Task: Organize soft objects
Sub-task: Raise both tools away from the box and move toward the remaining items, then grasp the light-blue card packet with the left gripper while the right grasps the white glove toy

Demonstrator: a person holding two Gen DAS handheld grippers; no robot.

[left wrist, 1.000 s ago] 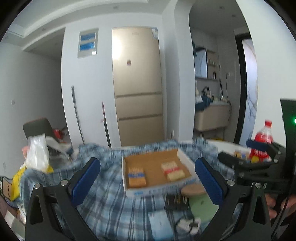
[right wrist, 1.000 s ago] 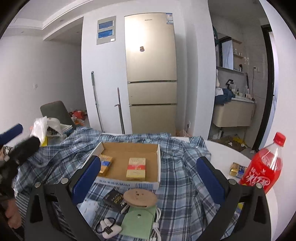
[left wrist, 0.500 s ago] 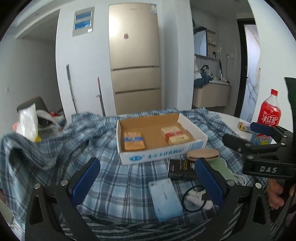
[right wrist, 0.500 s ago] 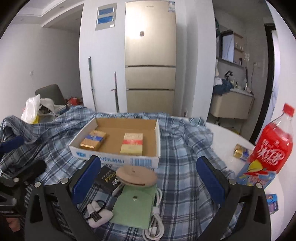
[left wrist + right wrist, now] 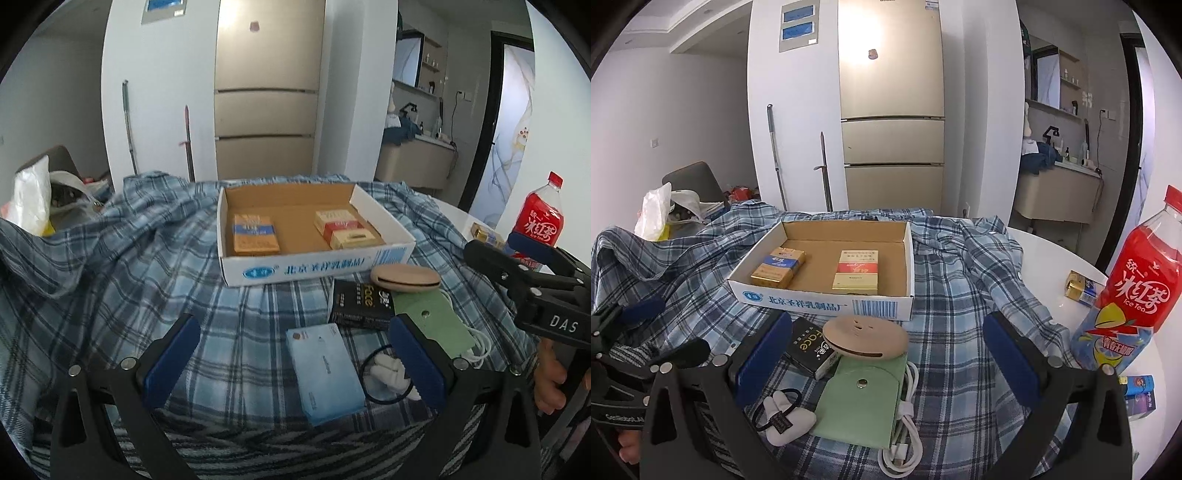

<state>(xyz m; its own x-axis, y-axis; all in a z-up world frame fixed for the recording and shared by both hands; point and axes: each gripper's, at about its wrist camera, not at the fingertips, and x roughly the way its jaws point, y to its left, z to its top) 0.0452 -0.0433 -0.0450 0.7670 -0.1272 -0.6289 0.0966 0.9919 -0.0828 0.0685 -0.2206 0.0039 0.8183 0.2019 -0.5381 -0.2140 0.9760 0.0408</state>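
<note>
Left wrist view sits lower and closer to the cardboard box (image 5: 314,236) than before. Left gripper (image 5: 293,363) and right gripper (image 5: 888,363) both wide apart, holding nothing, above the plaid shirt (image 5: 110,280).

Setting: private home, open dining and kitchen area. Evidence: tall three-door refrigerator (image 5: 891,122) at 12 o'clock against a white wall; mop handles (image 5: 776,155) leaning at 11 o'clock; washbasin counter (image 5: 1060,192) with toiletries in an alcove at 2 o'clock; dining chair (image 5: 696,182) with a plastic bag (image 5: 653,214) at 10 o'clock; white round table (image 5: 1049,258) under a plaid shirt (image 5: 960,295).
</note>
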